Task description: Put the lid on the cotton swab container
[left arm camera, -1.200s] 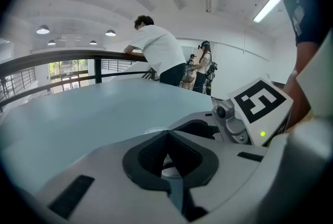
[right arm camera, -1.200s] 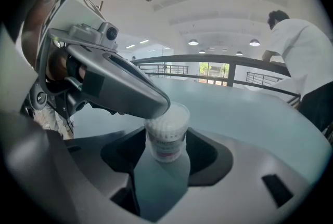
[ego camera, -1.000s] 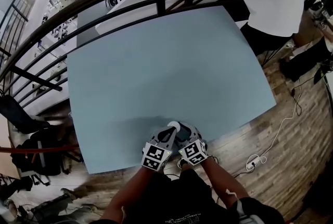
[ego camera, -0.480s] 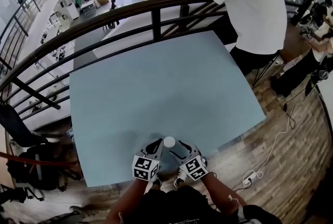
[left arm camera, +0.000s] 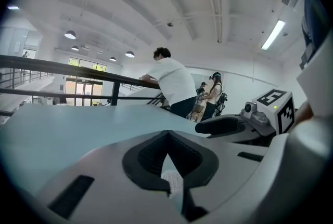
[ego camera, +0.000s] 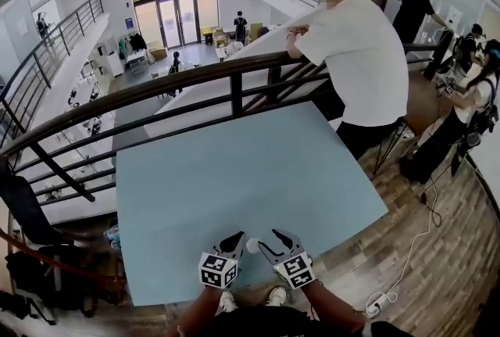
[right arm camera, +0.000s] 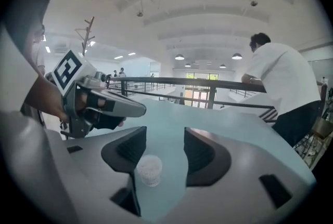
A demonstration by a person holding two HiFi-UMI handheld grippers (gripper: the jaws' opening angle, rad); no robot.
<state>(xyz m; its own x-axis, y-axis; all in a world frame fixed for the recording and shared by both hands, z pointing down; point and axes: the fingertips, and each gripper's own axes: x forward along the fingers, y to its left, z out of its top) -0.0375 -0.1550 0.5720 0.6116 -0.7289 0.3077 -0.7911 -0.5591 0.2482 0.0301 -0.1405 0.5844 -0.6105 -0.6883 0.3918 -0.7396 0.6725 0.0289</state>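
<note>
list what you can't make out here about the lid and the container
Lid: no view shows one clearly; in the right gripper view the cotton swab container may be bare or clear-capped.
Left gripper view: left claw almost shut round a pale sliver, unidentifiable.
Head view: container too small.

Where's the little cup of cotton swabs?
Head view: the cup stands near the table's front edge, between the left tongs and open right tongs.

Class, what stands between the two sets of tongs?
The cotton swab container, as the head view shows; in the right gripper view it sits between the right tongs.
</note>
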